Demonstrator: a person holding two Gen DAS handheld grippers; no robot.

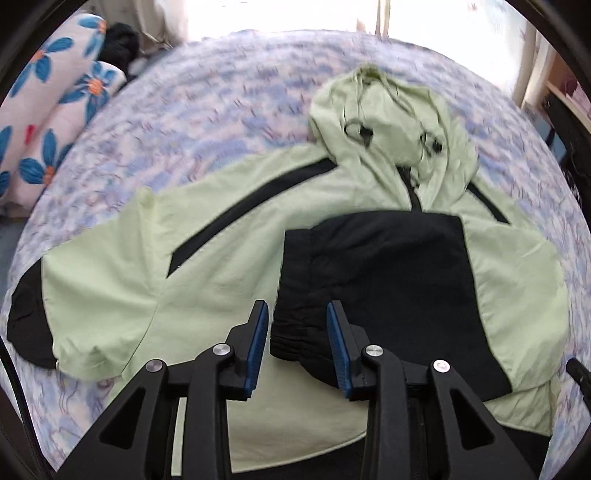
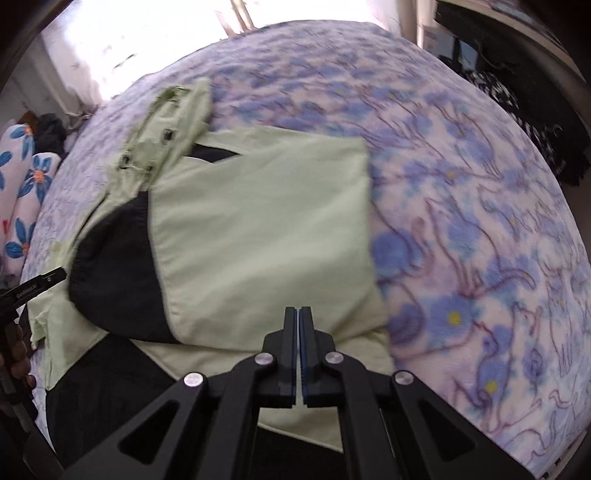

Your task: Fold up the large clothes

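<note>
A pale green hooded jacket with black panels lies spread on the bed, hood at the far end. Its right sleeve is folded across the body, its black cuff near the middle. Its left sleeve stretches out to the left, ending in a black cuff. My left gripper is open, jaws astride the folded sleeve's black cuff, a little above it. In the right wrist view the jacket shows with the sleeve folded over. My right gripper is shut and empty above the jacket's near right edge.
The bed carries a blue and purple floral blanket. Flowered pillows and a dark bundle lie at the far left. A bright window is behind the bed. Dark furniture stands at the right. The left gripper's tip shows at the left edge.
</note>
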